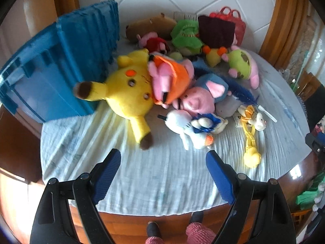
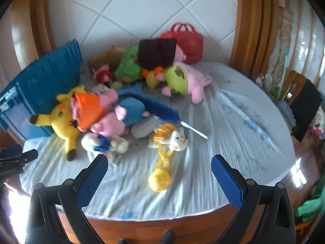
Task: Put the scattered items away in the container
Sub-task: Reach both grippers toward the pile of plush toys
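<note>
Hiding under the plush pile (image 1: 178, 75), a grey object (image 2: 144, 130) stays indistinct.

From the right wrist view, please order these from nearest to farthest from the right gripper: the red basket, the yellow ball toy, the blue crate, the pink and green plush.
Measured from the right gripper:
1. Yellow ball toy, just ahead, between the open fingers.
2. Pink and green plush, further back, slightly right.
3. Red basket, at the far wall.
The blue crate stands far left; against the plush it is too close to call.

A blue ribbed crate (image 1: 61, 61) stands at the frame's left; beside it, mid-frame, plush toys lie heaped: a yellow mouse toy (image 1: 126, 93) sprawled, a pink pig (image 1: 197, 101) adjoining.
</note>
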{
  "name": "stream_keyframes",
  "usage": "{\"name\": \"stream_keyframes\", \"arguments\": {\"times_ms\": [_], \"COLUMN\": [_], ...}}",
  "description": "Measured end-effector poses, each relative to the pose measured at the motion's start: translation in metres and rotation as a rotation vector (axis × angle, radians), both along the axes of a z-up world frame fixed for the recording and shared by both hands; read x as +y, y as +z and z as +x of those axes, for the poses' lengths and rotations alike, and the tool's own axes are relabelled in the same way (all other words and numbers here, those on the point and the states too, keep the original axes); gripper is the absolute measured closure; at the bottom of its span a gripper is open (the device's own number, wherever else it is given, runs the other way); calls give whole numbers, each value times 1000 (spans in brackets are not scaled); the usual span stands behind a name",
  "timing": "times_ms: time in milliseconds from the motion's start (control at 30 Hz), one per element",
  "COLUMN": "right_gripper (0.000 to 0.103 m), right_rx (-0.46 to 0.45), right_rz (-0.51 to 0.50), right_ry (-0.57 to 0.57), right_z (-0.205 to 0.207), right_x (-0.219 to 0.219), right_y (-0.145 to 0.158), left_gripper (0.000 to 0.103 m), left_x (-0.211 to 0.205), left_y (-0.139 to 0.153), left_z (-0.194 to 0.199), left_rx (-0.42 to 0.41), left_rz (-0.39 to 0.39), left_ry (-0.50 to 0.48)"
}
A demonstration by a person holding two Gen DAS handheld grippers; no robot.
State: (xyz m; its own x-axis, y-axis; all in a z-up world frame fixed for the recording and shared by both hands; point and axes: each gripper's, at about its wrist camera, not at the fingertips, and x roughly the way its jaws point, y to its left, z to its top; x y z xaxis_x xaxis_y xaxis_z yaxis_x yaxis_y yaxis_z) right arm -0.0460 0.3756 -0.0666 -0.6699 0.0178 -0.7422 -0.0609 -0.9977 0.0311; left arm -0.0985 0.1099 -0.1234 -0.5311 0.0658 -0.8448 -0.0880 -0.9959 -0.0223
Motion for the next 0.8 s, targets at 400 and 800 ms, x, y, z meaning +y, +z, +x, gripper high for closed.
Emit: {"name": "stream_keyframes", "arguments": {"times_ms": [400,800], "right_gripper": [1,4], "right_rx": [-231,-297], "right_rz": [-70,-96], "right_ry": [170,204], "right_z": [-76,-109], "right_x": [54,45], "right_y": [-96,-138], "left_gripper": [17,17], "left_x": [76,86], "left_y": [-83,-132], "left_z": [-23,-74], "left_rx": [-191,-216], "left_rz": [-15,-9], "left_ry": [118,191]}}
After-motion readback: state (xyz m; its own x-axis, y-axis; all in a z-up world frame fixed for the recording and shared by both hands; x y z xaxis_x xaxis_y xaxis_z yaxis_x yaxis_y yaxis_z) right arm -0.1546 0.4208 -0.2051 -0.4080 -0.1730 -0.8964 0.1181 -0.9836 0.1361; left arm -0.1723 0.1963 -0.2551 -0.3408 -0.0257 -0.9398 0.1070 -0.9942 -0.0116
